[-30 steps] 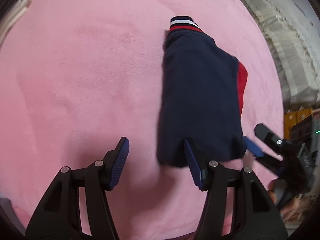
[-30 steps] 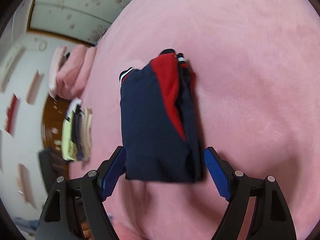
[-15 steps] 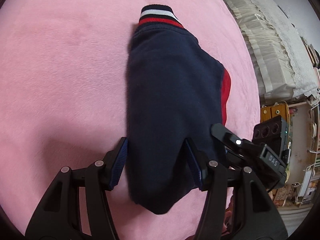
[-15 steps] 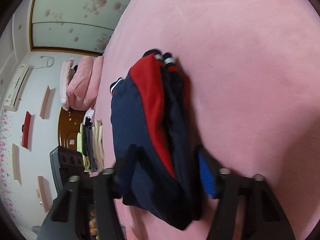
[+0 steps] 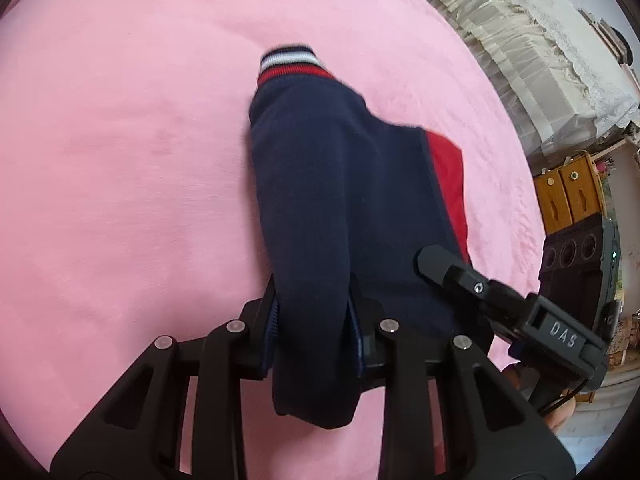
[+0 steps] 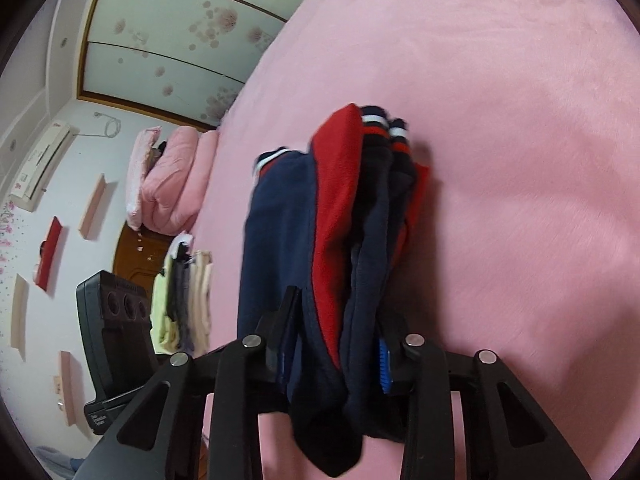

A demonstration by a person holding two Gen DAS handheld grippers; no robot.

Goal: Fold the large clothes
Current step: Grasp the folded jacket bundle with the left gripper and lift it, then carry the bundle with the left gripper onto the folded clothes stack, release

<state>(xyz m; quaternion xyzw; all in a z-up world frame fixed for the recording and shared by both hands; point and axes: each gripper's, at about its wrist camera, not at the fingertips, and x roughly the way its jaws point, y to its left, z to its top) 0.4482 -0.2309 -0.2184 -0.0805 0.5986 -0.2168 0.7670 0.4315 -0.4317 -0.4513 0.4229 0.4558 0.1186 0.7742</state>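
Note:
A folded navy garment [image 5: 340,200] with a red panel and striped red, white and navy cuffs lies lengthwise on the pink bed cover [image 5: 120,140]. My left gripper [image 5: 314,332] is shut on its near left edge. My right gripper [image 6: 336,356] is shut on the near right edge, where the stacked navy and red layers [image 6: 352,240] bunch between the fingers. The right gripper also shows in the left wrist view [image 5: 500,300], close beside the left one. The near end of the garment hangs over both grippers.
A pile of folded clothes [image 6: 184,300] sits at the bed's left edge, with pink pillows [image 6: 168,176] beyond. A white lace-covered piece [image 5: 540,60] and wooden cabinets [image 5: 568,196] stand off the bed's right side. The left gripper's body [image 6: 112,340] is at my right gripper's left.
Both grippers moved forward over the garment's near edge and closed on it. The near end of the garment has lifted and bunched between the fingers.

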